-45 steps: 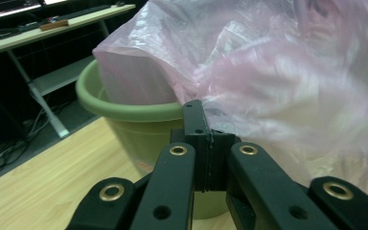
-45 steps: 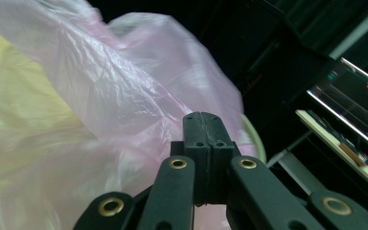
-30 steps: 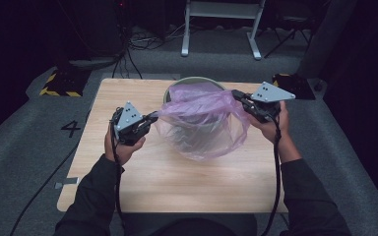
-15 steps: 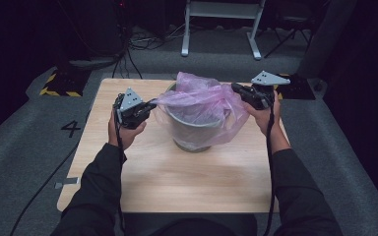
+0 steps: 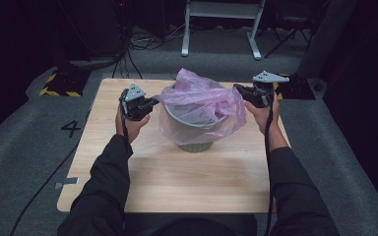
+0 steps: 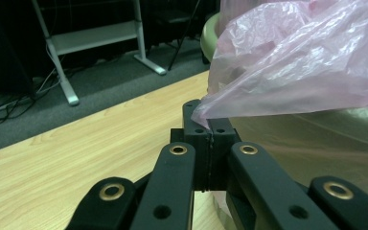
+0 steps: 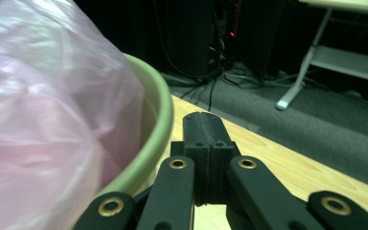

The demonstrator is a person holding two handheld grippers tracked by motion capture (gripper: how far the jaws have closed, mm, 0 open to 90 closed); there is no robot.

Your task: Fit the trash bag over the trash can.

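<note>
The pale green bin (image 5: 195, 129) stands mid-table (image 5: 177, 182); the left gripper (image 5: 150, 103) and right gripper (image 5: 239, 91), jaws pinched tight on opposite edges of the pink bag (image 5: 202, 101), stretch it over the rim to line the bin.

A light wooden table (image 5: 142, 182) on grey carpet carries a pale green bucket (image 5: 195, 145) near its middle.

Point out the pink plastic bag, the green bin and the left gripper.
pink plastic bag (image 5: 202, 98), high view, on the crumpled film stretched over the bin's mouth.
green bin (image 7: 159, 122), right gripper view, on its pale green rim.
left gripper (image 6: 210, 128), left gripper view, at the closed tips pinching the bag's edge.
</note>
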